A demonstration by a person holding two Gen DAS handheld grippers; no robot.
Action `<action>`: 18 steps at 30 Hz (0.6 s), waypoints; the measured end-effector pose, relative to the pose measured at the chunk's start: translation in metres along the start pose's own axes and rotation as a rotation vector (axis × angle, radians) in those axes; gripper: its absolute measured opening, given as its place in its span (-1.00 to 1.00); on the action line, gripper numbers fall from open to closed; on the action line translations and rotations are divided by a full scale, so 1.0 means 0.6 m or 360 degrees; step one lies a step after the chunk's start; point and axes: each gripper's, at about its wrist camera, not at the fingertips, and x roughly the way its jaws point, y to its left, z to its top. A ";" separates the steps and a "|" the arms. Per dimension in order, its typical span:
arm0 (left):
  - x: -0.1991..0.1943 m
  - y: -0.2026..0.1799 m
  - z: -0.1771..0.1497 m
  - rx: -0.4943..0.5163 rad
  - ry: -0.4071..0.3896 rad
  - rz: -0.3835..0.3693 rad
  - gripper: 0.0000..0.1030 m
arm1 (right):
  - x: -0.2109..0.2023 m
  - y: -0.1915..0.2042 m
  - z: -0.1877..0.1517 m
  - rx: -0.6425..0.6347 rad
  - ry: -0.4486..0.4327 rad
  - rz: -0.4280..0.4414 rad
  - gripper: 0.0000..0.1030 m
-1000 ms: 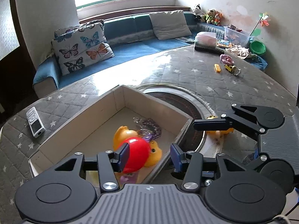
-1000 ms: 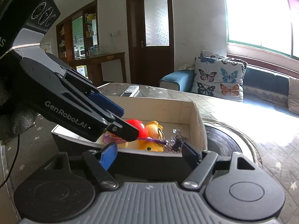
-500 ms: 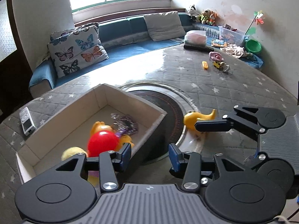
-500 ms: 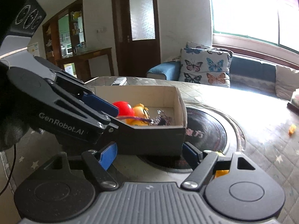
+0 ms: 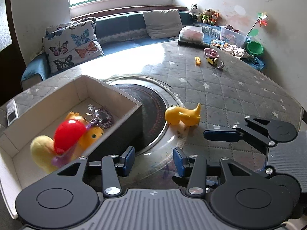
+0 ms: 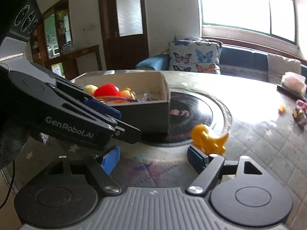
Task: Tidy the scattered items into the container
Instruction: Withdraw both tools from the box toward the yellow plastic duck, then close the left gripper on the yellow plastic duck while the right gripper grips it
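An open cardboard box (image 5: 122,96) (image 6: 145,113) stands on the round table and holds a red ball (image 5: 69,134) (image 6: 107,91), yellow soft toys and a purple trinket. A yellow toy animal (image 5: 182,116) (image 6: 208,139) lies on the table just right of the box. My left gripper (image 5: 153,161) is open and empty, low over the table's near edge beside the box. My right gripper (image 6: 153,159) is open and empty too, its right fingertip just short of the yellow toy. One of its fingers (image 5: 220,135) shows in the left wrist view.
A dark round inset (image 5: 153,105) sits in the table's middle. Small toys lie far right: a yellow block (image 5: 197,60), a toy truck (image 5: 212,61), a pink piece (image 5: 210,51). A remote (image 5: 11,113) lies left of the box. A sofa runs behind.
The red ball, beside the left pads a second ago, now lies in the box. Both grippers have drawn away from the box toward the yellow toy animal, which has come into view.
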 end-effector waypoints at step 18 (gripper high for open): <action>0.030 -0.025 0.014 -0.0064 -0.0025 -0.0056 -0.09 | -0.007 -0.054 -0.027 0.0110 0.0031 -0.0166 0.63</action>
